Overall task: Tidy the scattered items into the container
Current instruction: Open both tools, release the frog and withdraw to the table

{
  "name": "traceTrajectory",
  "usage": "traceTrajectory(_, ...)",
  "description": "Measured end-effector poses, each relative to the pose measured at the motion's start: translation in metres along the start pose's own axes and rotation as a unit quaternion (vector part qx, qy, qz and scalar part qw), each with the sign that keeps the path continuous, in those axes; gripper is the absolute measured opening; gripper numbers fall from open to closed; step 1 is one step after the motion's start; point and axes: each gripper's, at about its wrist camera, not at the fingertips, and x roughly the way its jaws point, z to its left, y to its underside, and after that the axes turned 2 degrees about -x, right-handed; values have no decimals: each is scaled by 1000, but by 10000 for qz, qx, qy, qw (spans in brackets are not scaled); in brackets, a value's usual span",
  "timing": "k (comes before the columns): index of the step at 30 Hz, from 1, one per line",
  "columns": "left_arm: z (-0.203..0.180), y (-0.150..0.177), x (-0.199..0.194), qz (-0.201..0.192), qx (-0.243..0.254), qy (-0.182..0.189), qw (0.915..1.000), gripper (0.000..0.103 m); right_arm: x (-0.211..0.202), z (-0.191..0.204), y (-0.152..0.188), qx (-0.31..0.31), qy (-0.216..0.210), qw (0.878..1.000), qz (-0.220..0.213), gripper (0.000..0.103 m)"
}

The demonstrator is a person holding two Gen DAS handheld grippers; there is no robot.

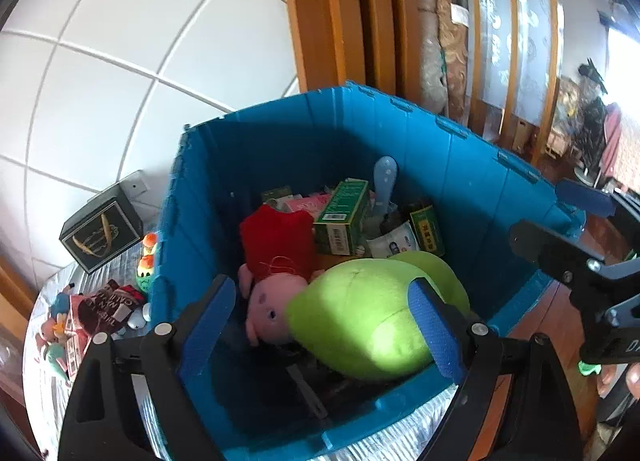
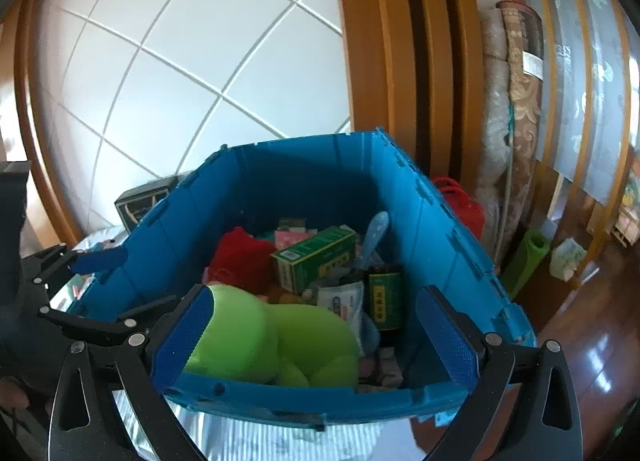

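From the left wrist, the left tongs [image 1: 324, 325] stand wide open above the blue container [image 1: 460, 165], gripping nothing; below them a green plush [image 1: 360, 321] lies inside against a pink pig doll [image 1: 268, 309], with a green box [image 1: 340, 221] behind. More scattered items [image 1: 92, 309] remain on the desk [image 1: 44, 381] beside it. From the right wrist, the right tongs [image 2: 316, 337] are equally wide and empty over the container's near rim, the green plush just inside.

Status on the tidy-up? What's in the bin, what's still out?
Done: green plush, pig plush and green boxes lie inside the blue bin. In hand: nothing; left gripper and right gripper are both open above it. Left: small toys and packets beside the bin.
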Motion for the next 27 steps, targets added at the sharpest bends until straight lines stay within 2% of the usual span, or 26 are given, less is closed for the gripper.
traceTrajectory(19,51,34,-68,-551,-622,-466,9955,90,-38,64,0,-409,-158,9985,-340,103)
traceTrajectory(27,96,61,-97,-712,-936,-587,9913,90,-44,108,4,-607,-329,9970,-339,103)
